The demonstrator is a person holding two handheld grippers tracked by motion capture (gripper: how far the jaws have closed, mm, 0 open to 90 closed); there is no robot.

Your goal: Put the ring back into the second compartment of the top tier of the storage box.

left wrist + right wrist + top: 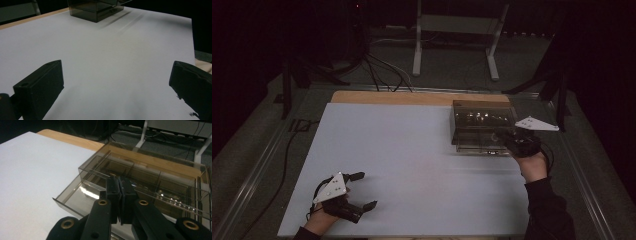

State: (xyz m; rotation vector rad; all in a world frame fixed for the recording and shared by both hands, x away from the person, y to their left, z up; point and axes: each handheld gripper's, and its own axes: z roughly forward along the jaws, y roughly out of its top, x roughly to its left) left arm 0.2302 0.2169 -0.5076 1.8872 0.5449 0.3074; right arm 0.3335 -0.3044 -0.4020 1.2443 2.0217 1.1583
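Right gripper (pixel 119 195) pinched on smoky acrylic drawer box (pixel 482 125) near table's (pixel 412 165) far right corner; left gripper (pixel 359 190) spread, idle. Risks dragging the whole box if yanked.

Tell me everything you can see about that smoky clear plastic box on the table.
The box is a tinted, see-through plastic organiser with thin inner dividers and what looks like a shallow drawer pulled out toward the person. It sits flat at the far right of the white table surface. The right gripper, jaws closed together, meets the drawer's front edge; whether it pinches the wall is unclear.
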